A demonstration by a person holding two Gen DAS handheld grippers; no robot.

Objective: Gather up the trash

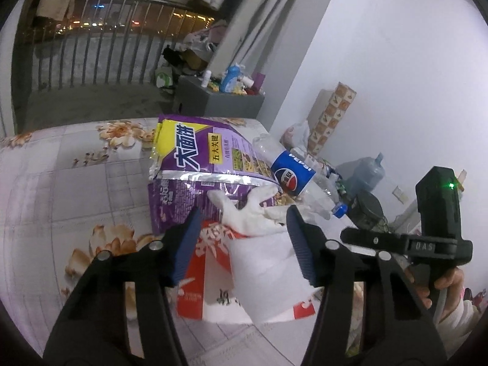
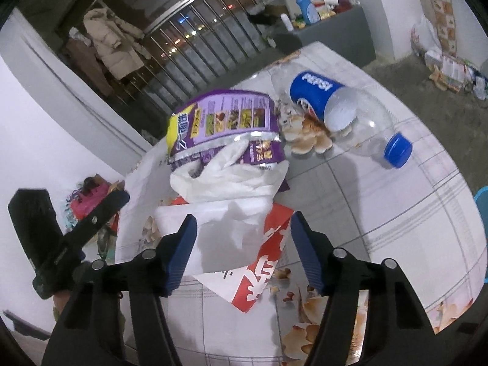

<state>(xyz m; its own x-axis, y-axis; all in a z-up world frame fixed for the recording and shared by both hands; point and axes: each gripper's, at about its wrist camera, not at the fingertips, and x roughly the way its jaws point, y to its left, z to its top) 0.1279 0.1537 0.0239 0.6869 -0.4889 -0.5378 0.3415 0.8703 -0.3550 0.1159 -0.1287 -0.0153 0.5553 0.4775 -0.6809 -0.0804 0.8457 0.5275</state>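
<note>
Barely begun, I hold my left hand-held gripper [image 1: 241,244] and right hand-held gripper [image 2: 242,251], both spread and pinching nothing, over white paper [image 2: 225,238], while wrappers [image 2: 225,122] and bottle [image 2: 341,113] still litter the counter [image 2: 396,213].

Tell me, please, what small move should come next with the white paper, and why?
Probably close the left hand-held gripper on the white paper. In the left wrist view the paper stands between its open fingers, which do not press it yet. The paper lies on the red and white bag, so a grip on the paper's raised edge seems easiest.
</note>
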